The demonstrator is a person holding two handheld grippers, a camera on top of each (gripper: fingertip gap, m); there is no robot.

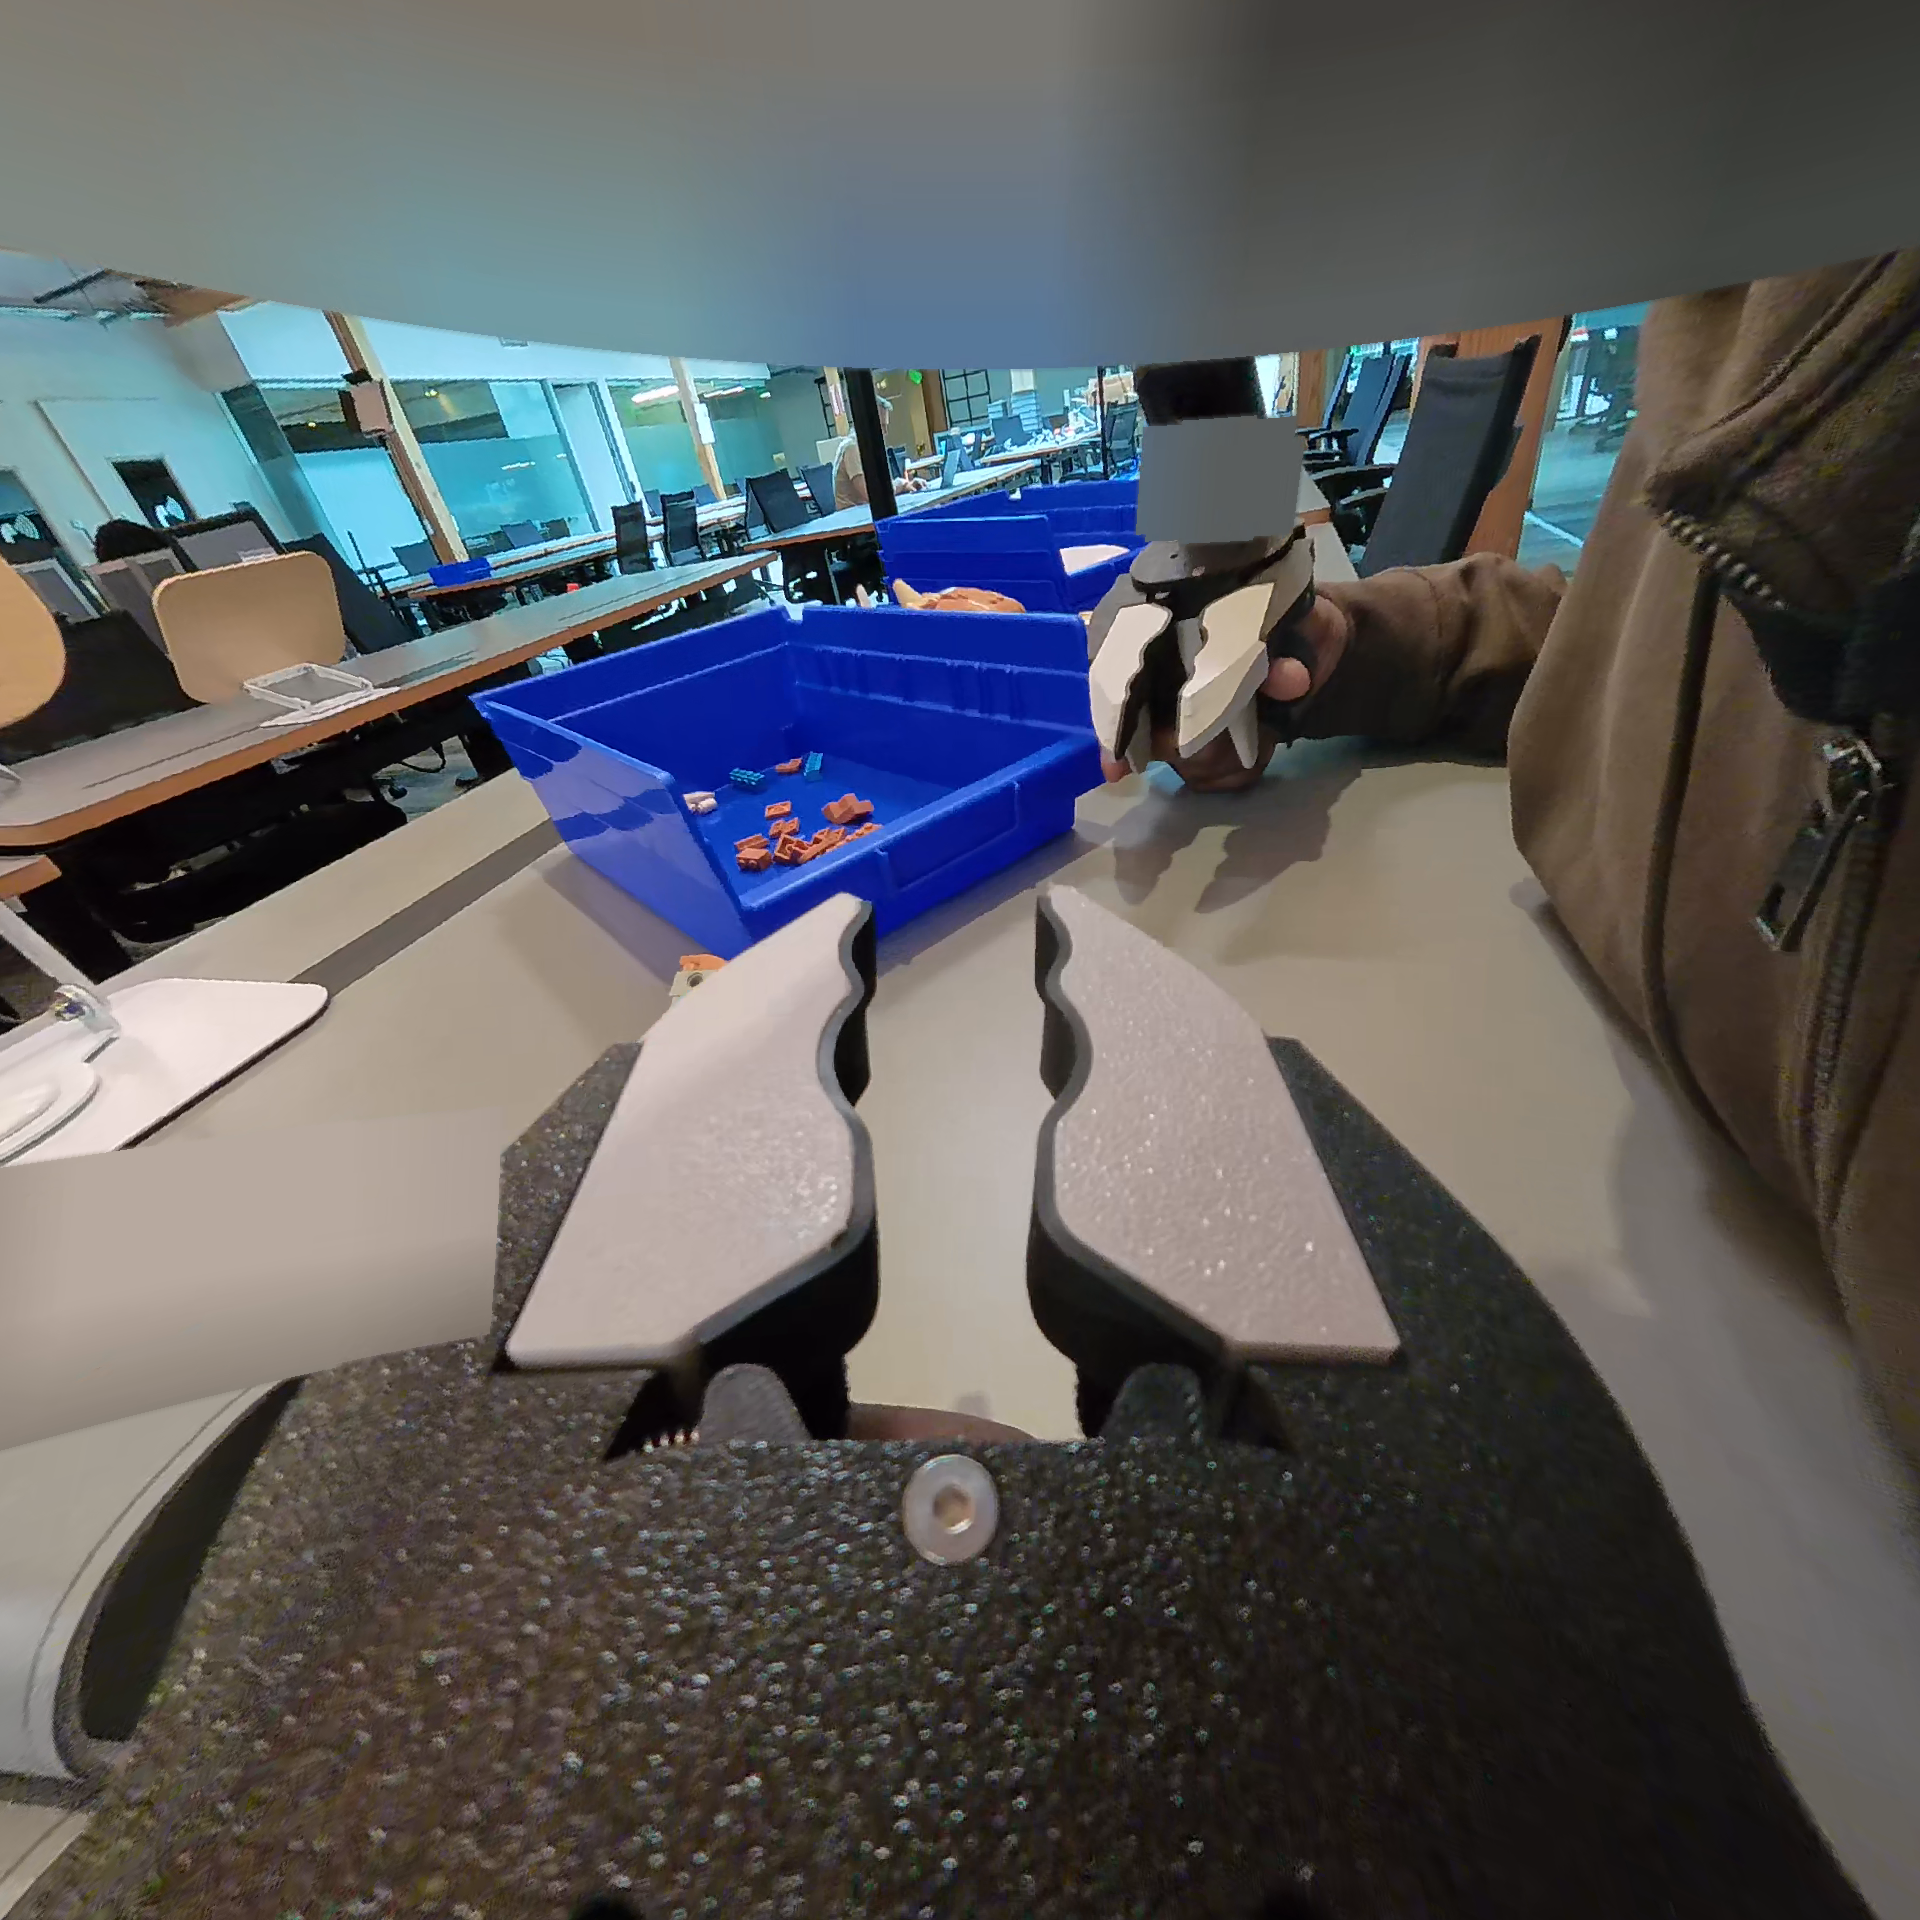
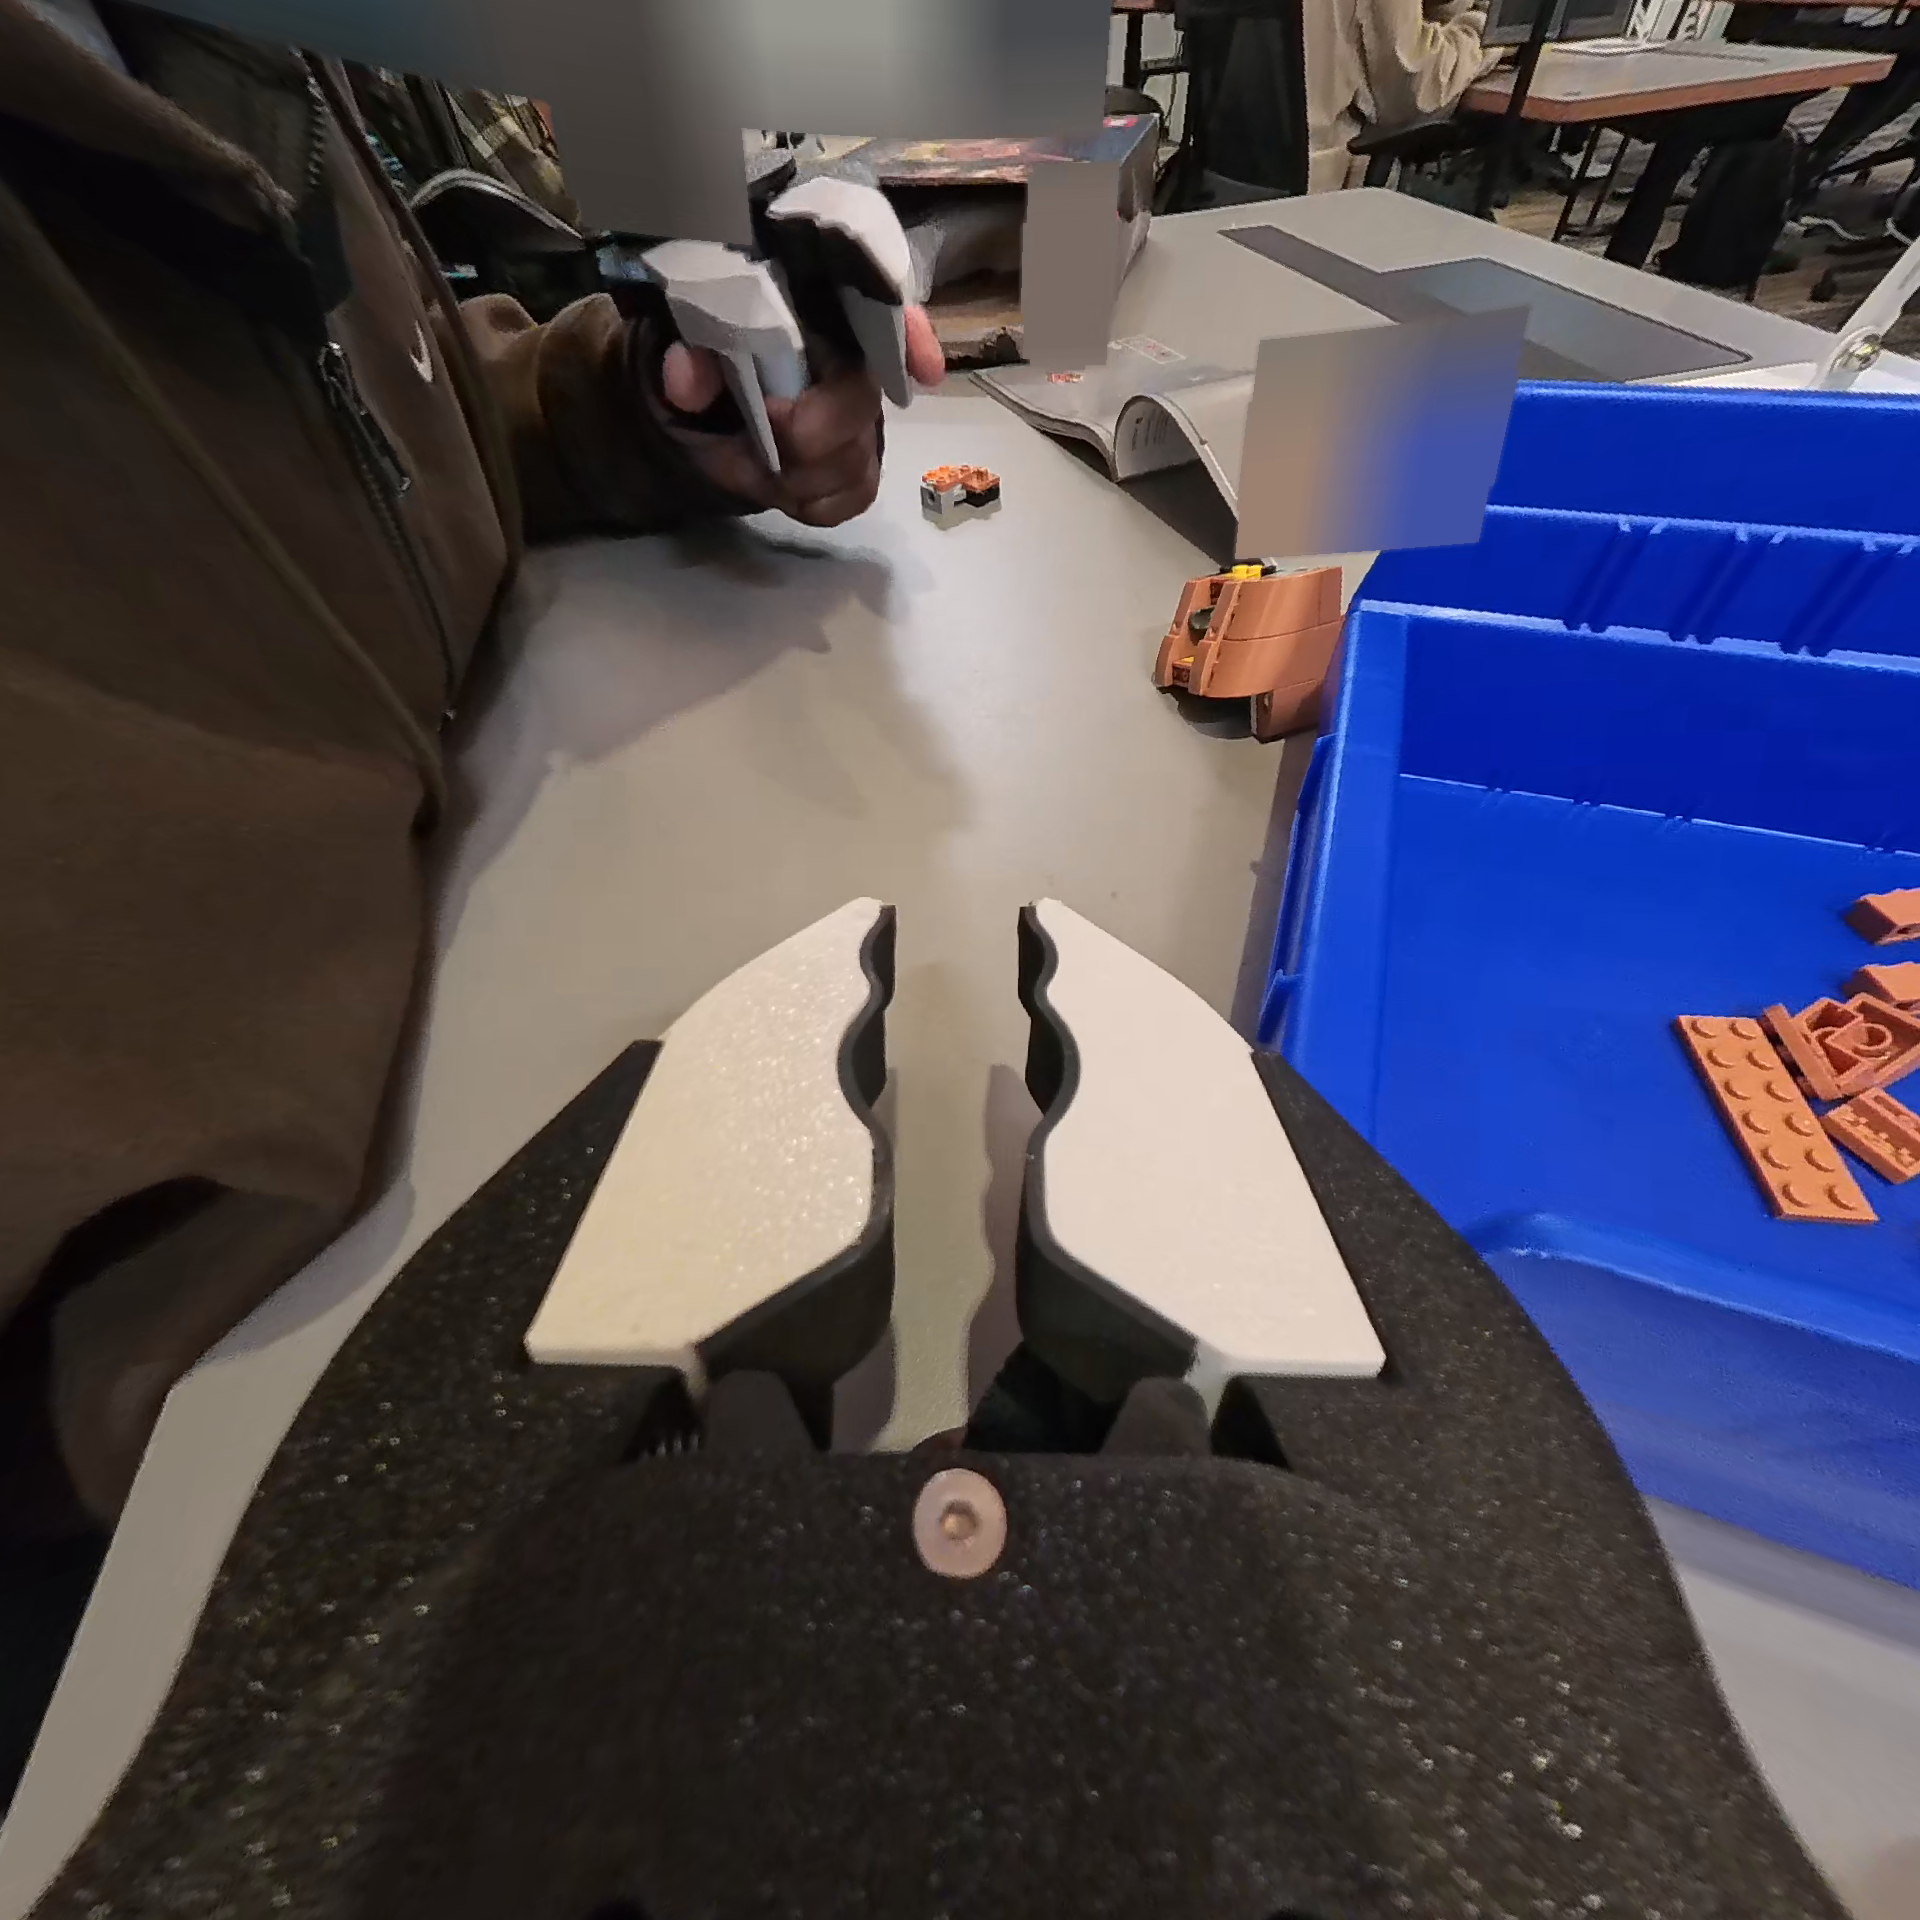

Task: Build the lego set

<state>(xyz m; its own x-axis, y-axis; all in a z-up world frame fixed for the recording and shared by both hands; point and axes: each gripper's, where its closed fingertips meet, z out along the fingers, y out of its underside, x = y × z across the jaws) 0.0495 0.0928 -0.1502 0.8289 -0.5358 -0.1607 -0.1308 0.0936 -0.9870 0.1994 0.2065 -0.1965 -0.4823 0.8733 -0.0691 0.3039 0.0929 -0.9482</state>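
Here the lego set is in several lots. Loose pieces [image 1: 795, 816], mostly terracotta-orange with a few teal and pale ones, lie scattered on the floor of the nearest blue bin [image 1: 644, 774]; in the right wrist view they show as flat studded plates and small sloped bricks [image 2: 1813, 1081], cut off by the picture's right edge. A larger orange assembly [image 2: 1247, 644] with curved panels and a yellow bit on top sits on the grey surface [image 2: 831, 790], touching the bin's outer wall. A small orange, grey and black sub-build [image 2: 961, 488] stands alone farther along, near the left claw [image 2: 836, 431] and an open booklet [image 2: 1132, 416].

The left claw [image 1: 954, 940] is released, its fingers apart with nothing between them, held low over the surface in front of the bin. The right claw [image 2: 956, 935] is likewise released and empty, just beside the bin's near corner.

From the left wrist view the small sub-build [image 1: 698, 971] is mostly hidden behind the left finger. More orange parts [image 1: 961, 600] behind the near bin are too small to make out. A second blue bin [image 1: 997, 540] stands behind. The person's brown jacket [image 2: 208, 727] fills one side of each view.
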